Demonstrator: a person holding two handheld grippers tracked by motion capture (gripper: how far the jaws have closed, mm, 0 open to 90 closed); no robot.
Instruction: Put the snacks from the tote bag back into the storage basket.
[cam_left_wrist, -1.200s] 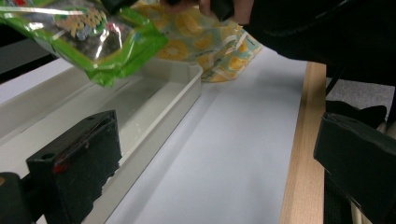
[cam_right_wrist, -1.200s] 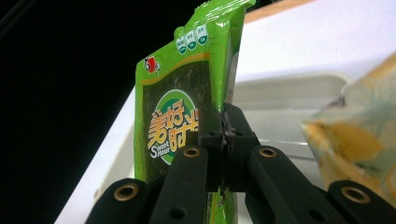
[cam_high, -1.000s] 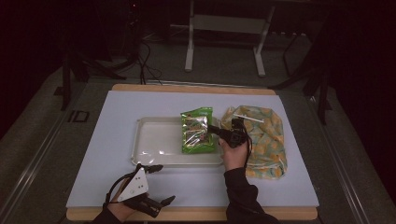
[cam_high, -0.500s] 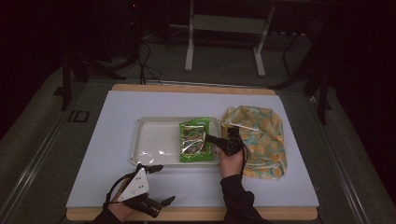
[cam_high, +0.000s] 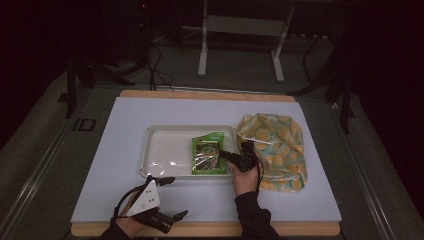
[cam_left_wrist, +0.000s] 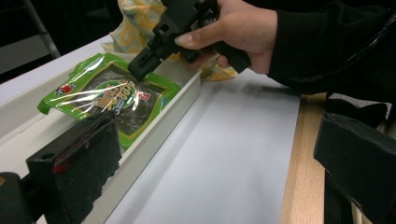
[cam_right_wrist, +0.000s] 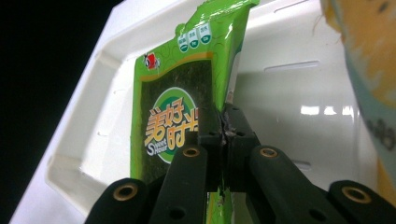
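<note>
A green seaweed snack packet (cam_high: 209, 155) lies in the right part of a white tray (cam_high: 167, 150). My right gripper (cam_high: 227, 155) reaches over the tray's right rim and is shut on the packet's right edge. In the right gripper view the two jaws (cam_right_wrist: 224, 126) are pinched together on the edge of the packet (cam_right_wrist: 168, 116), above the tray floor (cam_right_wrist: 289, 93). My left gripper (cam_high: 176, 197) rests near the table's front edge, left of the right forearm, open and holding nothing. The left gripper view shows its wide-apart jaws (cam_left_wrist: 215, 140), the packet (cam_left_wrist: 107, 93) and the right gripper (cam_left_wrist: 144, 65).
A yellow-and-teal patterned cloth bag (cam_high: 275, 147) lies crumpled just right of the tray, touching the right hand. A white mat (cam_high: 125, 120) covers the wooden table (cam_high: 210, 94). The tray's left half is bare. Dark floor, cables and a metal stand lie beyond.
The right gripper has sunk with the packet, which went from tilted above the tray to lying low in it. The left gripper has stayed put.
</note>
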